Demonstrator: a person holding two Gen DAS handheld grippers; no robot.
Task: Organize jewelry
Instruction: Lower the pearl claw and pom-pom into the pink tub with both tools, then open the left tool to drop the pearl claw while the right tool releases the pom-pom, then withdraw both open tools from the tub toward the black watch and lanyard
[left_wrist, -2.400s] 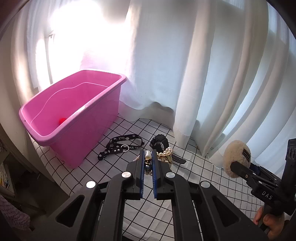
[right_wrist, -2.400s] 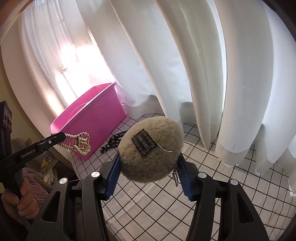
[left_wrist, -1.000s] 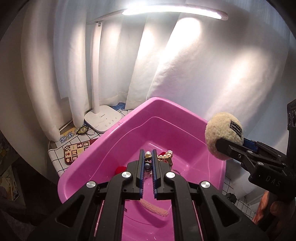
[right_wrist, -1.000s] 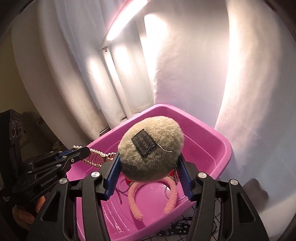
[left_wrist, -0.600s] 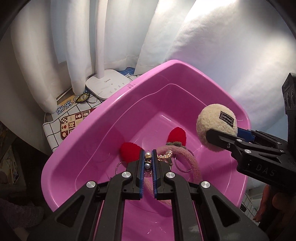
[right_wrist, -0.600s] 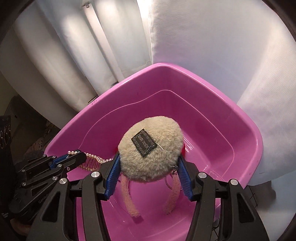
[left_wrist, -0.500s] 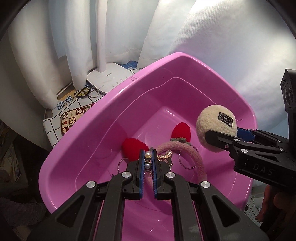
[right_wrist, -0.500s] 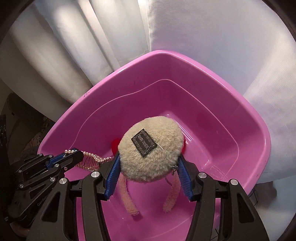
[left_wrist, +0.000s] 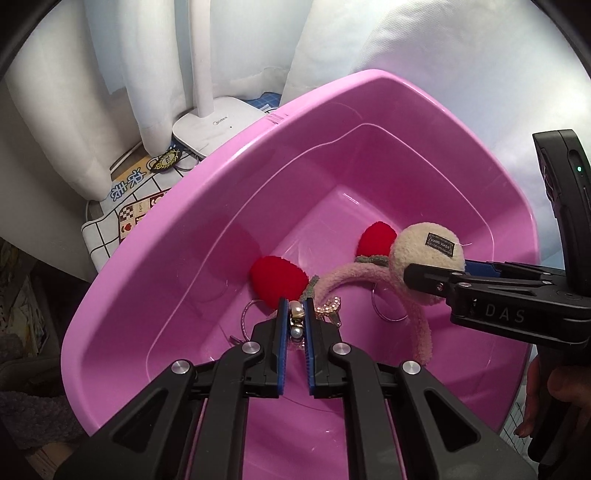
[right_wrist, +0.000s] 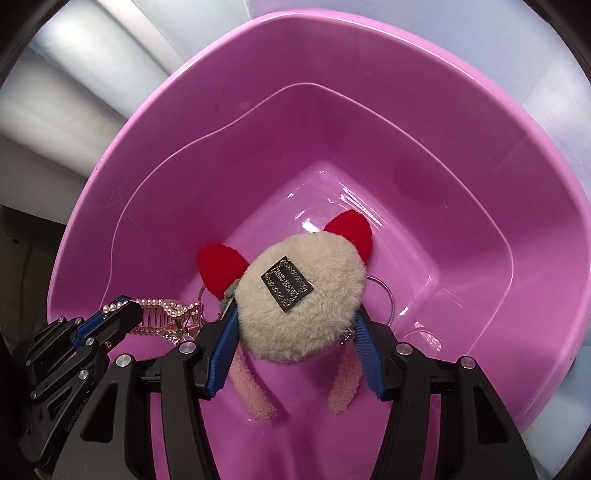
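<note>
My left gripper (left_wrist: 296, 314) is shut on a pearl and gold hair clip (left_wrist: 295, 317), held low inside the pink bin (left_wrist: 207, 206). The clip also shows in the right wrist view (right_wrist: 166, 317), with the left gripper (right_wrist: 125, 312) at lower left. My right gripper (right_wrist: 295, 325) is shut on a beige fluffy pompom with a black label (right_wrist: 301, 302), also inside the bin (right_wrist: 461, 155). The pompom shows in the left wrist view (left_wrist: 424, 258). A pink headband with red ears (left_wrist: 280, 277) and thin metal rings (left_wrist: 384, 310) lie on the bin floor.
A white desk lamp base (left_wrist: 218, 125) stands behind the bin on a checked cloth (left_wrist: 107, 229), with a keychain (left_wrist: 166, 160) and a patterned card beside it. White curtains (left_wrist: 110, 74) hang behind. Clutter sits at the far left edge.
Both grippers carried their items from above the checked table over the pink bin, then lowered into it. The headband on the bin floor is now close beneath both.
</note>
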